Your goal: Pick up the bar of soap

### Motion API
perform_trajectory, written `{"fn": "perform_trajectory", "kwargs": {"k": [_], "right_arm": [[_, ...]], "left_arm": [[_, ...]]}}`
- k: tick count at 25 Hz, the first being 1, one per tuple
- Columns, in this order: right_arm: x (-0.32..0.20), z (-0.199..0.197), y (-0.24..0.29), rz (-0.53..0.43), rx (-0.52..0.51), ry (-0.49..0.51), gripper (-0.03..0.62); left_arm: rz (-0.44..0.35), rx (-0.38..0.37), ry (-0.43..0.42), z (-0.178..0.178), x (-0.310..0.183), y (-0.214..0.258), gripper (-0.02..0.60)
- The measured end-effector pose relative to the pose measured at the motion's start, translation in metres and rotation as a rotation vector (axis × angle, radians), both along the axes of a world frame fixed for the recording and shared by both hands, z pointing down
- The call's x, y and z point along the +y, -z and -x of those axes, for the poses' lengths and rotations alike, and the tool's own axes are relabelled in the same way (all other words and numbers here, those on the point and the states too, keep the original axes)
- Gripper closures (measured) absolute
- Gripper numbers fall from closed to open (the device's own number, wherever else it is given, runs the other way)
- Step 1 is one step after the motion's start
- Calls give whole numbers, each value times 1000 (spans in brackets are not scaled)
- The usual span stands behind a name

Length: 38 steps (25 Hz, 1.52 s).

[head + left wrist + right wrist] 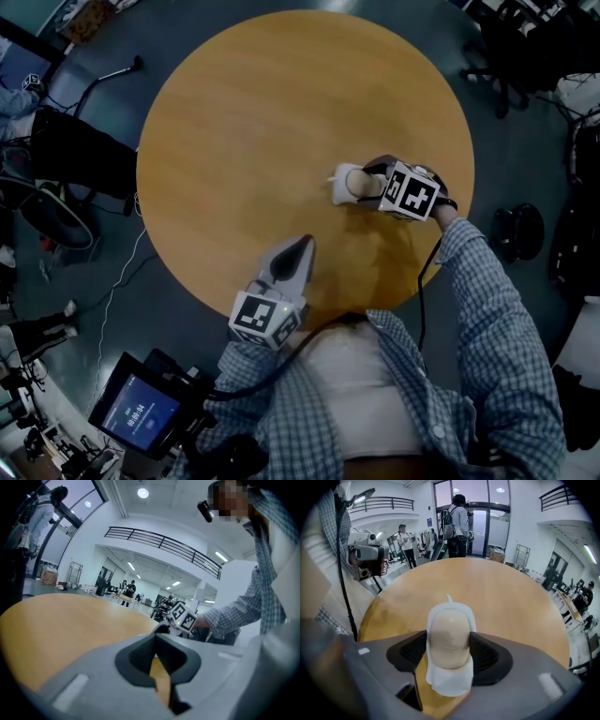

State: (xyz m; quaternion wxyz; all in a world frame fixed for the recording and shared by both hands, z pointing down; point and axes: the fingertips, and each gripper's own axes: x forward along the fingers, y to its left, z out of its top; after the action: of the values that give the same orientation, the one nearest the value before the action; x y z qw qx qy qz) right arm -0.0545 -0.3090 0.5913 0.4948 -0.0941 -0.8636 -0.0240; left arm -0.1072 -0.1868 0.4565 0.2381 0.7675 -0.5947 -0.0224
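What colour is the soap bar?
The soap bar is beige, on a white holder; clearest in the right gripper view.

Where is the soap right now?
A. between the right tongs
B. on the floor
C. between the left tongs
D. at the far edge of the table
A: the soap sits in its white holder on the table, between the right tongs.

The right gripper [354, 184], on an outstretched arm [492, 309], sits right of the table's [244, 122] middle, jaws spread wide. The left gripper [300, 248] hovers at the near edge, jaws together.
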Motion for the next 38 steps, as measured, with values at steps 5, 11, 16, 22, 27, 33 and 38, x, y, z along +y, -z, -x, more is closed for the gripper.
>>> {"fn": "perform_trajectory", "kwargs": {"k": [5, 11, 16, 22, 27, 33, 38], "right_arm": [[2, -1, 0, 38, -7, 9, 328], [4, -2, 9, 65, -59, -67, 332], [-3, -5, 29, 91, -181, -194, 332], [4, -9, 69, 160, -402, -437, 332], [21, -32, 96, 158, -534, -608, 332], [34, -58, 132, 205, -772, -888, 332], [57, -64, 141, 261, -877, -1004, 332]], "left_arm": [[5, 4, 3, 0, 0, -3, 582], [2, 5, -4, 0, 3, -1, 583], [-6, 1, -18, 0, 2, 0, 583], [-25, 1, -63, 2, -1, 2, 583], [-39, -9, -98, -6, 2, 7, 583], [-50, -20, -131, -9, -2, 8, 583], [-50, -22, -160, -15, -1, 6, 582]]}}
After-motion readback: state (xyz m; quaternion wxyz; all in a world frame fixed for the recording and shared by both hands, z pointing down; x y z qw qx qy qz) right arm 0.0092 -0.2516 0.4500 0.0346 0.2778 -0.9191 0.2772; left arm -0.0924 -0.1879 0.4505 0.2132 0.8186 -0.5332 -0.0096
